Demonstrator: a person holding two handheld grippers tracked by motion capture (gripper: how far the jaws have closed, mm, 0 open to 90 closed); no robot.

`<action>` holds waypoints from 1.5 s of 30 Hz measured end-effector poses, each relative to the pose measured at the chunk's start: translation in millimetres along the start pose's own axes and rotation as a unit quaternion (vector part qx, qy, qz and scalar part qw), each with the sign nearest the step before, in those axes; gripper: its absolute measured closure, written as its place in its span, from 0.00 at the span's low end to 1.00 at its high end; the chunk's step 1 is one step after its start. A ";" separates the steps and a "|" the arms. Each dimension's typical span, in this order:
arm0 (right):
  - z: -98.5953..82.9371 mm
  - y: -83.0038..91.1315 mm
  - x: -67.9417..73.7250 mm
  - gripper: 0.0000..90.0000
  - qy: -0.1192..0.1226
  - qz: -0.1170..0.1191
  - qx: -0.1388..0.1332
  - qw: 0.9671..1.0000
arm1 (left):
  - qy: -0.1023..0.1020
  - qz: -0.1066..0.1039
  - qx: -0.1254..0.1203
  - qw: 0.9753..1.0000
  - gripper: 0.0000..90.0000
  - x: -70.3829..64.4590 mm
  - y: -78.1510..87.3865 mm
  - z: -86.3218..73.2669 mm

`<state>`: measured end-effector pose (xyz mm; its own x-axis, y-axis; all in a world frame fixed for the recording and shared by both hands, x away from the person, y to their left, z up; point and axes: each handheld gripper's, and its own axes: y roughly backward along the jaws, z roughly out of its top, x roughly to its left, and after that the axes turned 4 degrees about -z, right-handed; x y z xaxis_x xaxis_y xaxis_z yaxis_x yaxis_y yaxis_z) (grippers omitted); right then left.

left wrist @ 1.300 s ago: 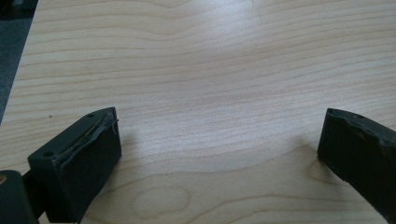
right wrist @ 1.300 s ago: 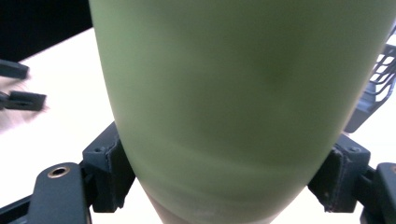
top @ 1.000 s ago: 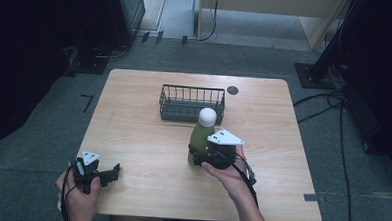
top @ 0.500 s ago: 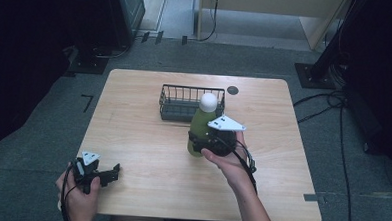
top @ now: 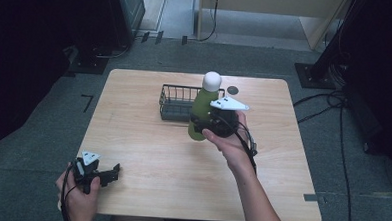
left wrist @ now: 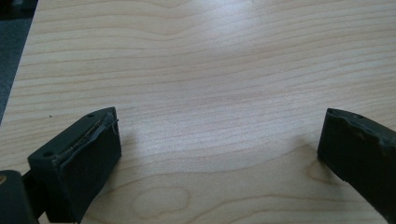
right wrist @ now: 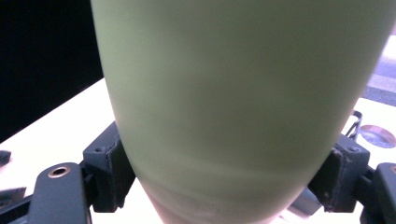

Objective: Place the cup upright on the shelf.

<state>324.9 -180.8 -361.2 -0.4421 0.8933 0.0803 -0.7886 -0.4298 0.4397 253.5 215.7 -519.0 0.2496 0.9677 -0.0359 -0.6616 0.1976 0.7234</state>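
A green bottle (top: 202,109) with a round white cap hangs upright above the table, just in front of a black wire basket (top: 173,102). My right gripper (top: 208,125) is shut on the bottle's lower body. In the right gripper view the green bottle (right wrist: 233,93) sits between both black pads (right wrist: 109,172), pressed on each side. My left gripper (top: 108,173) rests at the table's near left corner, held in a hand. Its jaws stand wide open in the left gripper view, with bare wood between the pads (left wrist: 88,163).
The wooden table (top: 147,158) has a small dark round disc (top: 233,90) near its far edge, right of the basket. Grey floor surrounds the table, with dark equipment stands and cables at the left and right.
My right gripper has lifted the green bottle off the table and carried it forward toward the wire basket. The left gripper has stayed in place.
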 end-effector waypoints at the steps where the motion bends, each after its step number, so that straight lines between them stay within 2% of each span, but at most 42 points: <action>1: 3.0 -0.8 -1.1 0.23 0.000 -0.002 0.000 1.000 | 0.000 0.000 0.000 1.000 0.00 0.0 0.0 0.0; 4: 13.6 -3.5 -5.5 0.23 -0.003 -0.010 -0.005 1.000 | 0.000 0.000 0.000 1.000 0.00 0.0 0.0 0.0; 16: 35.8 -15.2 -17.7 0.23 -0.011 -0.032 -0.016 0.999 | 0.000 0.000 0.000 1.000 0.00 0.0 0.0 0.0; 27: 52.8 -27.1 -32.0 0.23 -0.018 -0.066 -0.041 0.997 | 0.001 0.000 -0.001 1.000 0.00 -0.1 -0.2 0.0; 38: 60.6 -53.2 -45.8 0.23 -0.021 -0.096 -0.036 0.994 | 0.000 0.000 0.000 1.000 0.00 0.0 0.1 0.0; 42: 56.9 -64.9 -49.3 0.23 -0.018 -0.110 -0.032 0.993 | 0.000 0.000 0.000 1.000 0.00 0.1 0.0 0.0; 45: 52.2 -73.4 -53.2 0.23 -0.025 -0.121 -0.024 0.992 | -0.001 0.000 0.001 1.000 0.00 0.1 0.1 0.0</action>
<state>428.7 -190.0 -351.1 -0.2173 0.9758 0.0226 -0.8885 -0.2073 0.4093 253.5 215.8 -518.9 0.2508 0.9674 -0.0348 -0.6609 0.1974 0.7241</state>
